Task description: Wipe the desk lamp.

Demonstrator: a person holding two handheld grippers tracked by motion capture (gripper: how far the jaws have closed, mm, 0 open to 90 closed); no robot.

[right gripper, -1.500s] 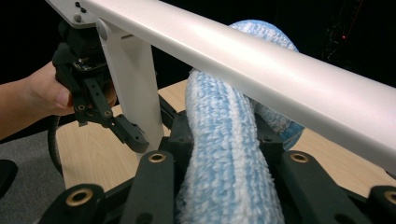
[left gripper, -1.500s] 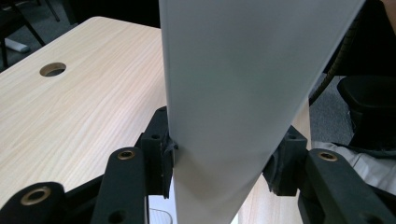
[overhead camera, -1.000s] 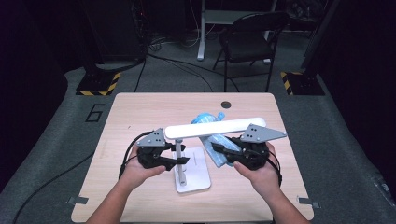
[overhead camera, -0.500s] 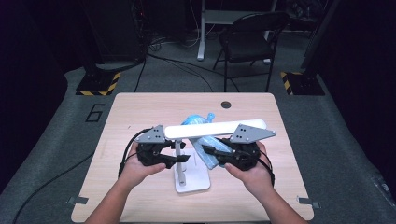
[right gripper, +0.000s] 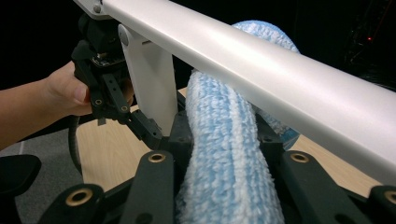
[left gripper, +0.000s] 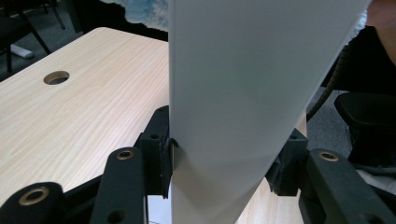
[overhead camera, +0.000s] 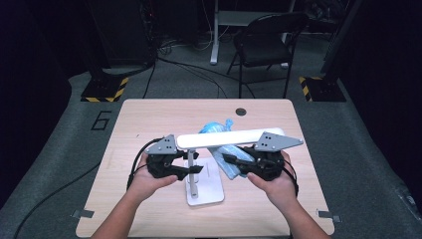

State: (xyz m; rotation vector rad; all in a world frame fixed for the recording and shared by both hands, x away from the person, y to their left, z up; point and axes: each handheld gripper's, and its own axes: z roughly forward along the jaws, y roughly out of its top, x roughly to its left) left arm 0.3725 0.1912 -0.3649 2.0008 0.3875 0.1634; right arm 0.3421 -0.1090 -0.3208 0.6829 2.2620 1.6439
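A white desk lamp stands on the table on its flat base (overhead camera: 211, 191), with a long light bar (overhead camera: 224, 139) on top. My left gripper (overhead camera: 191, 169) is shut on the lamp's upright post (left gripper: 243, 93), its jaws pressed on both sides. My right gripper (overhead camera: 229, 160) is shut on a fluffy blue cloth (right gripper: 229, 154). The cloth lies against the underside of the light bar (right gripper: 261, 60), and its far end (overhead camera: 216, 128) sticks out behind the bar. The right gripper view also shows the post (right gripper: 149, 79) and the left gripper (right gripper: 140, 123) clamped on it.
The wooden table (overhead camera: 149, 124) has a cable hole (overhead camera: 241, 111) near its far edge. A folding chair (overhead camera: 263, 45) and floor cables lie beyond the table. A cable trails from each gripper over the person's wrists.
My right gripper slid left along the underside of the light bar with the cloth, then came back to the right. The left gripper has stayed on the post.
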